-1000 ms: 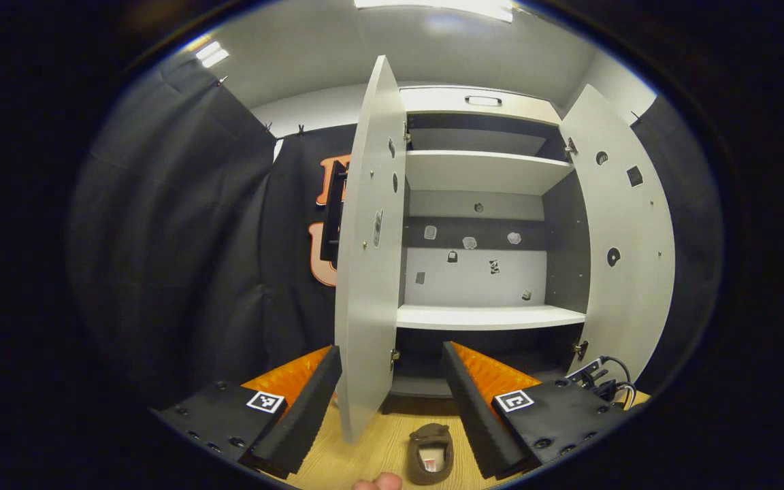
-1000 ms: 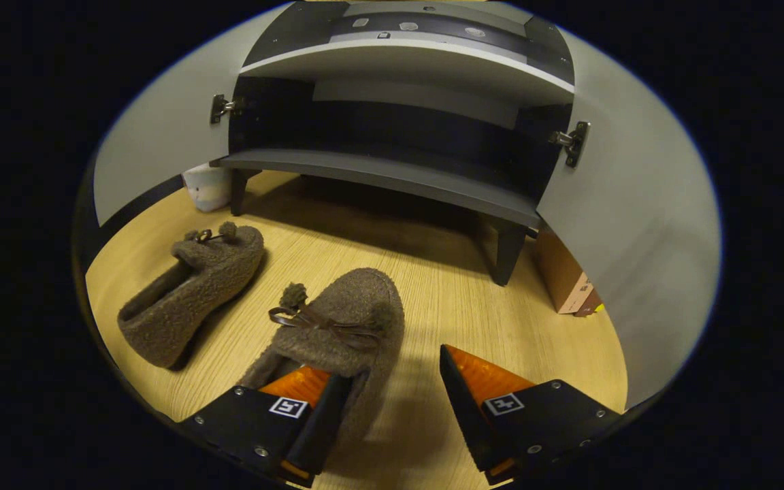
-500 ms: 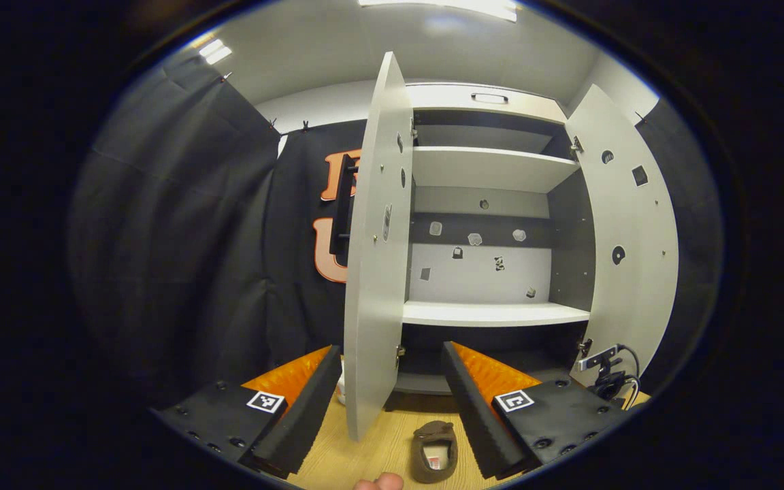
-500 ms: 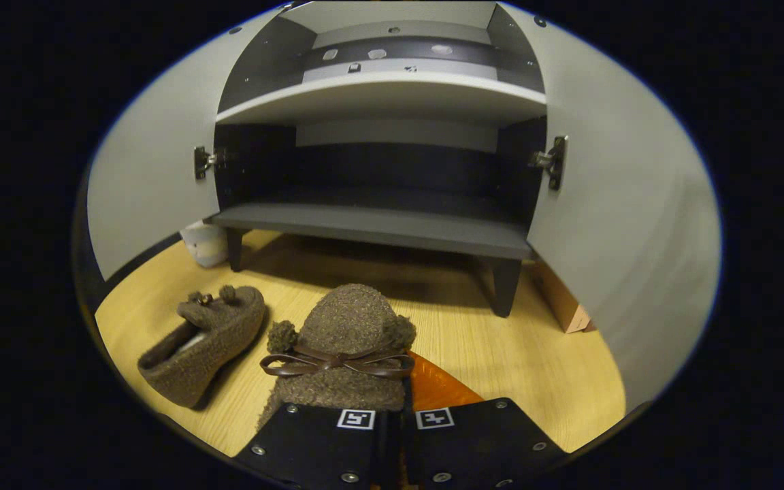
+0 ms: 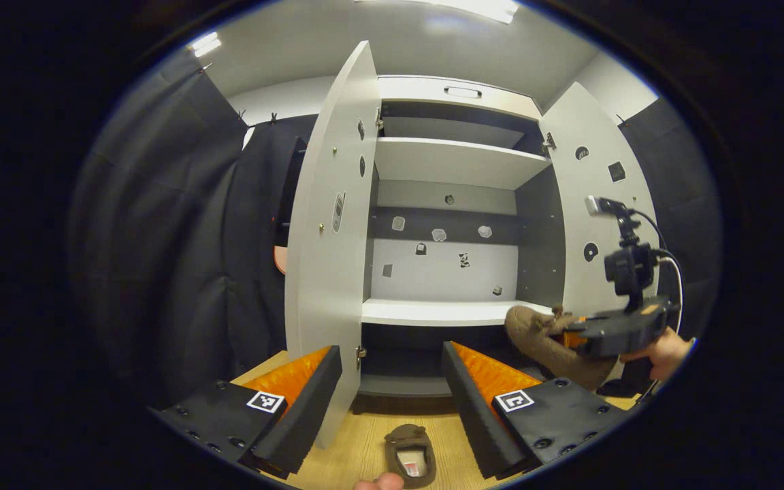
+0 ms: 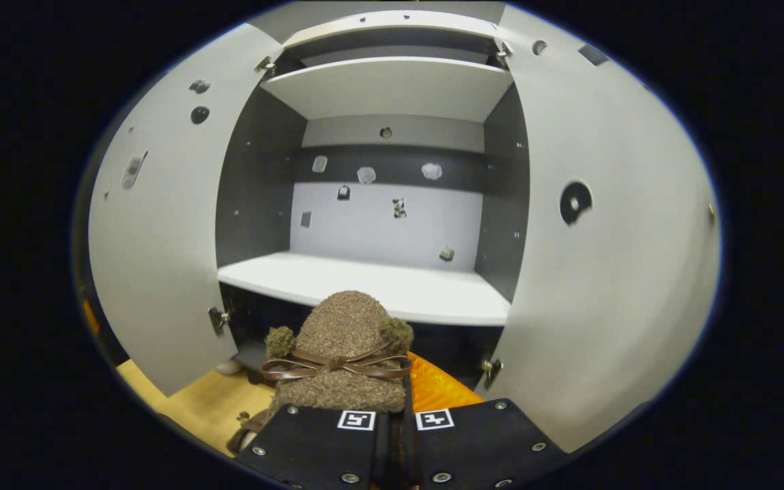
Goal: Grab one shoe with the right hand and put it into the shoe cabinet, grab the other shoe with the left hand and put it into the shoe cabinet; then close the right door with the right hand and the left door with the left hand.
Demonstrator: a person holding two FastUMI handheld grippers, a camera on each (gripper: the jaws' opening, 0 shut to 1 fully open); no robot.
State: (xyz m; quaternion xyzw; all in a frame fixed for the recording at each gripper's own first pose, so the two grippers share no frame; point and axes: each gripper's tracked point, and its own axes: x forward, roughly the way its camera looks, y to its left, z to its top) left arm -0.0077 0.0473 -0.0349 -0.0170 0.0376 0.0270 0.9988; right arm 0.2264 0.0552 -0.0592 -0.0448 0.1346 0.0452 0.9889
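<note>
Right gripper (image 6: 392, 408): fingers pinched nearly together on the side wall of a fuzzy brown slipper with a thin brown leather bow (image 6: 344, 354), which is lifted clear of the floor. The toe points straight at the cabinet's opening.
Held slipper, from the left gripper view: there it is (image 5: 547, 340), hanging at the level of the white middle shelf, just in front of its right end, clamped in the right gripper (image 5: 586, 332) with a hand (image 5: 661, 352) behind it.
Shoe cabinet: a tall white cabinet with a dark grey interior (image 6: 392, 156). Both doors stand wide.
Left door: white panel (image 6: 160, 245) swung out, hinge hardware showing near its lower edge.
Right door: white panel (image 6: 603, 258) swung out as well, with a round dark hole in its inner face.
Middle shelf: a flat white board (image 6: 392, 286), just ahead of and slightly above the held slipper's toe. Whether the toe has crossed its front edge, I cannot tell.
Left gripper (image 5: 392, 388): jaws spread wide, nothing between the fingers, hovering above the floor and facing the cabinet.
Second slipper: matching fuzzy brown one (image 5: 410, 454) lying on the pale wooden floor (image 5: 365, 456) in front of the cabinet, opening upward, seen between the left gripper's fingers and well below them.
Back wall of the cabinet: a white panel (image 6: 385, 224) with a dark band across it and small fittings scattered over both.
</note>
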